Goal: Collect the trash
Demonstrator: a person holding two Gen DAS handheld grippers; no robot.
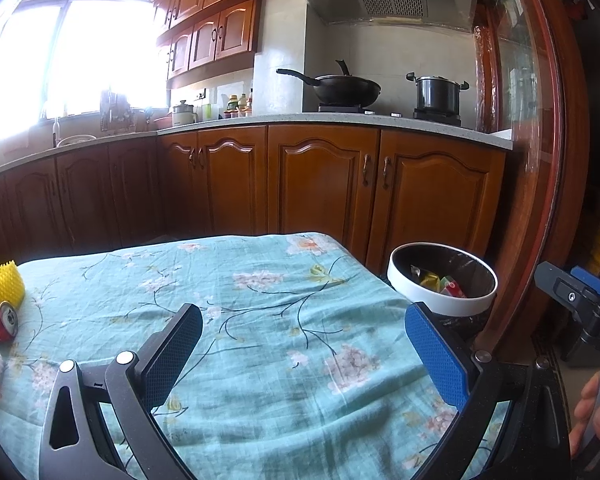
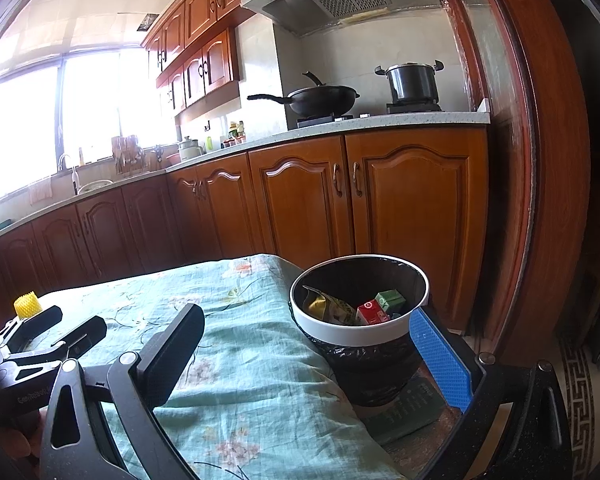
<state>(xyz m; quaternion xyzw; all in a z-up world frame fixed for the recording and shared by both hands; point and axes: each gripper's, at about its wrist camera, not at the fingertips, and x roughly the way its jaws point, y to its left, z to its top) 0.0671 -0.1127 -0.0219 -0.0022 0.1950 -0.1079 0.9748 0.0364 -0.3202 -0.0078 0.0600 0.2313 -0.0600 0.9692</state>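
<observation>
Left wrist view: the left tongs (image 1: 302, 354) hang over the bench (image 1: 260, 280), which is draped in a teal floral cloth. Their jaws stand wide apart with nothing between them, one black pad and one blue. The trash left on the bench lies at its far left corner, well apart from the tongs: a yellow foam fruit net (image 1: 6, 286) standing upright, and just in front of it a crushed red can (image 1: 0, 322) on its side with its silver end showing. A white object at the left edge of the picture, just nearer than the can, is too cut off to name. Just beyond the bench's right edge stands a trash bin (image 1: 440, 304) with a white rim and black liner; inside are a crumpled gold wrapper (image 1: 428, 280) and a red carton (image 1: 452, 289). The right tongs (image 1: 576, 300) show only in part at the right edge.

Right wrist view: the right tongs (image 2: 306, 354) are spread wide and empty, with the bench's right edge and the trash bin (image 2: 360, 332) between their pads. The bin holds a gold wrapper (image 2: 320, 306), a red carton (image 2: 372, 312) and a green carton (image 2: 392, 300) touching it. The left tongs (image 2: 66, 326) appear at the left, jaws apart, with the fruit net (image 2: 27, 306) just beyond them at the far left corner.
</observation>
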